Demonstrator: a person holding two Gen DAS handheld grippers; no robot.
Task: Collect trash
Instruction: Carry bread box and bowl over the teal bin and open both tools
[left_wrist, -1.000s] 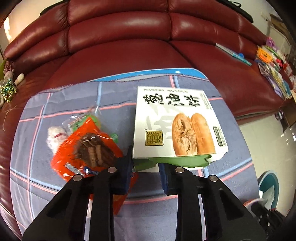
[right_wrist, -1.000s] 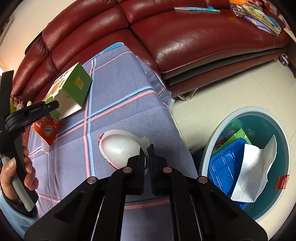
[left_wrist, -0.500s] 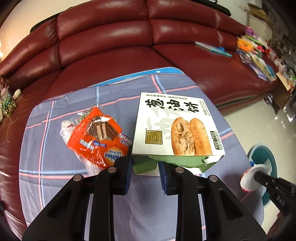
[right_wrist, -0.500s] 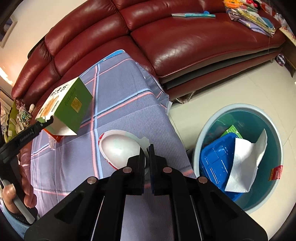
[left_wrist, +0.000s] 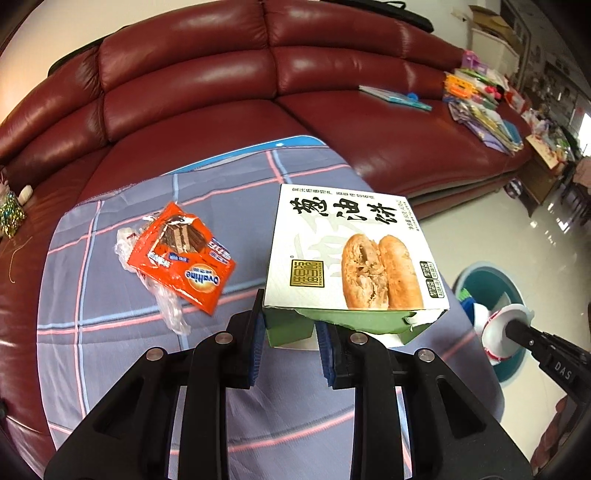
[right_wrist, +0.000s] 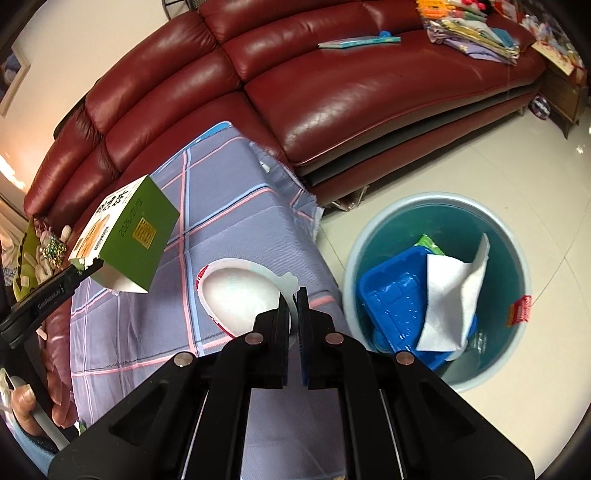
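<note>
My left gripper (left_wrist: 290, 325) is shut on the green end flap of a white and green food box (left_wrist: 351, 254), held above the checked cloth (left_wrist: 110, 332); the box (right_wrist: 125, 236) also shows in the right wrist view. My right gripper (right_wrist: 292, 299) is shut on the rim tab of a white paper cup (right_wrist: 240, 295), which hangs near the cloth's edge, left of the teal bin (right_wrist: 517, 236). That cup (left_wrist: 498, 332) appears at the far right in the left wrist view. An orange snack wrapper (left_wrist: 181, 258) lies on the cloth over a clear plastic bag (left_wrist: 166, 306).
The bin on the tiled floor (right_wrist: 480, 155) holds a blue plastic tray (right_wrist: 391, 299), a white paper napkin (right_wrist: 450, 299) and a green packet. A dark red leather sofa (left_wrist: 207, 85) curves behind, with books and toys (left_wrist: 487, 110) at its right end. A person's hand (right_wrist: 33, 406) grips the left tool.
Both grippers have risen and moved right toward the bin, carrying the box and the cup. The orange wrapper, uncovered, stays on the cloth. The bin looms larger in the right wrist view.
</note>
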